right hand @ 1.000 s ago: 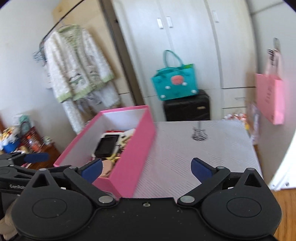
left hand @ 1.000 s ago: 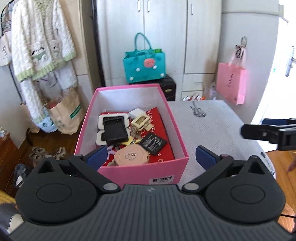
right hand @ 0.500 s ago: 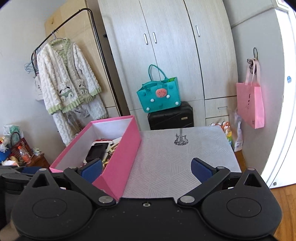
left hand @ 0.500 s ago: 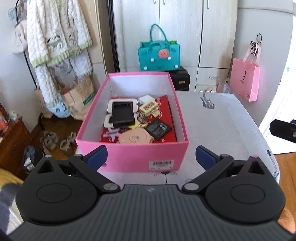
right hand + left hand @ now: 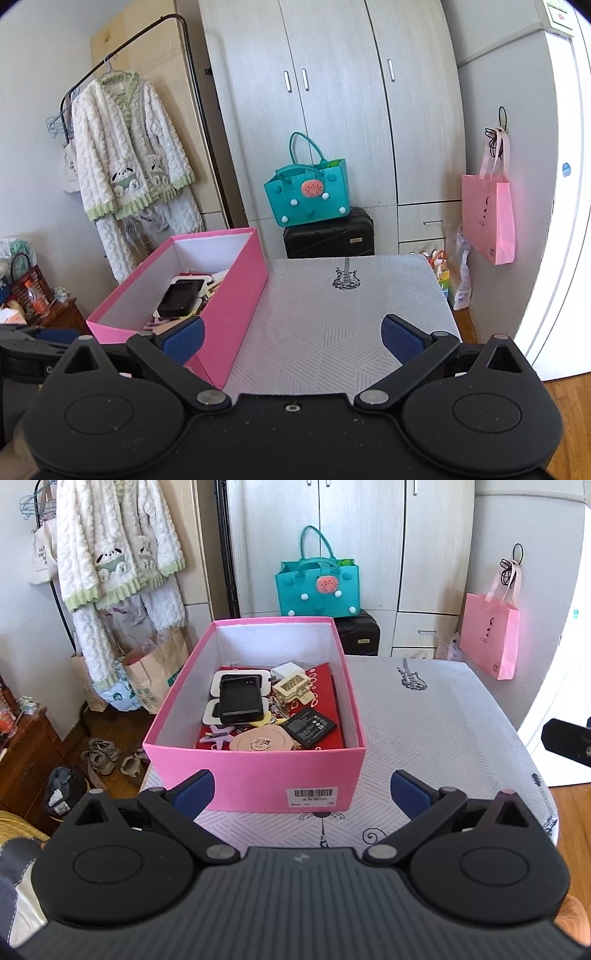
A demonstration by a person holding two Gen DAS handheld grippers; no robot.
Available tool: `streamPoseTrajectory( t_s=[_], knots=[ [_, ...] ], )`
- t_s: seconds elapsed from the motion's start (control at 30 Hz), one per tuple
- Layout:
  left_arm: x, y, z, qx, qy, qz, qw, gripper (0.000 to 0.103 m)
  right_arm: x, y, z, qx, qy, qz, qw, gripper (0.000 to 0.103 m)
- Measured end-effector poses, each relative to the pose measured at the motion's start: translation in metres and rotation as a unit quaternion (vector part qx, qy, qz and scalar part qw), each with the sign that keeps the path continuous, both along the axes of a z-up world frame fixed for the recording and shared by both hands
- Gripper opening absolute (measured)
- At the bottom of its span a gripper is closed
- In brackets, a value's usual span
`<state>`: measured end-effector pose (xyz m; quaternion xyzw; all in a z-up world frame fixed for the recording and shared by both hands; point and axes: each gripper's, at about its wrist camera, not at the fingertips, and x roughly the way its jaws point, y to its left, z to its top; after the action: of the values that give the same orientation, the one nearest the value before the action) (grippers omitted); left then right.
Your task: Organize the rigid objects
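A pink box (image 5: 255, 775) stands on the left part of a white patterned table (image 5: 436, 716). Inside lie a black case (image 5: 240, 699), a black battery (image 5: 309, 726), a round beige disc (image 5: 258, 743), a cream clip (image 5: 293, 687), a white plug (image 5: 288, 670) and other small items on a red card. My left gripper (image 5: 301, 794) is open and empty, just in front of the box's near wall. My right gripper (image 5: 293, 338) is open and empty, above the table to the right of the box (image 5: 236, 302).
A teal bag (image 5: 317, 587) sits on a black suitcase (image 5: 328, 236) behind the table. A pink bag (image 5: 487, 218) hangs at right. A robe (image 5: 125, 170) hangs on a rack at left. Paper bags (image 5: 151, 668) and shoes (image 5: 101, 755) lie on the floor left of the table.
Both grippers have pulled back and risen away from the box, so it looks smaller and farther. Both stay open and empty. The box's contents have not moved.
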<state>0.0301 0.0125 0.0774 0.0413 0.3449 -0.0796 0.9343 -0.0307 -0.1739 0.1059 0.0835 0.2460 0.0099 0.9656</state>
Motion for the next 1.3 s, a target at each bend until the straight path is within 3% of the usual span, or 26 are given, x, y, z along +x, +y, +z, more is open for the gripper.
streamPoseTrajectory(
  t_s=[0.23, 0.4, 0.5, 0.73, 1.03, 1.3],
  knots=[
    [0.002, 0.004, -0.003, -0.017, -0.002, 0.004, 0.9998, 0.103, 0.009, -0.005, -0.004, 0.019, 0.028, 0.023, 0.999, 0.103],
    [0.006, 0.005, -0.009, -0.019, 0.006, 0.002, 0.9998, 0.103, 0.012, -0.005, -0.012, 0.006, 0.034, 0.0, 0.999, 0.103],
    [0.007, 0.005, -0.012, -0.018, 0.006, 0.009, 0.9998, 0.103, 0.013, -0.009, -0.016, 0.024, 0.038, -0.006, 0.999, 0.103],
    [0.002, 0.004, -0.022, 0.008, -0.022, 0.029, 0.9993, 0.103, 0.007, -0.01, -0.026, 0.016, 0.02, -0.033, 0.999, 0.103],
    [-0.008, 0.009, -0.025, -0.002, -0.043, 0.026, 0.9987, 0.103, -0.003, 0.008, -0.025, -0.022, -0.01, -0.011, 1.0, 0.103],
    [-0.015, 0.011, -0.023, -0.007, -0.05, 0.02, 0.9985, 0.103, -0.001, 0.015, -0.024, -0.028, -0.003, -0.006, 1.0, 0.103]
  ],
)
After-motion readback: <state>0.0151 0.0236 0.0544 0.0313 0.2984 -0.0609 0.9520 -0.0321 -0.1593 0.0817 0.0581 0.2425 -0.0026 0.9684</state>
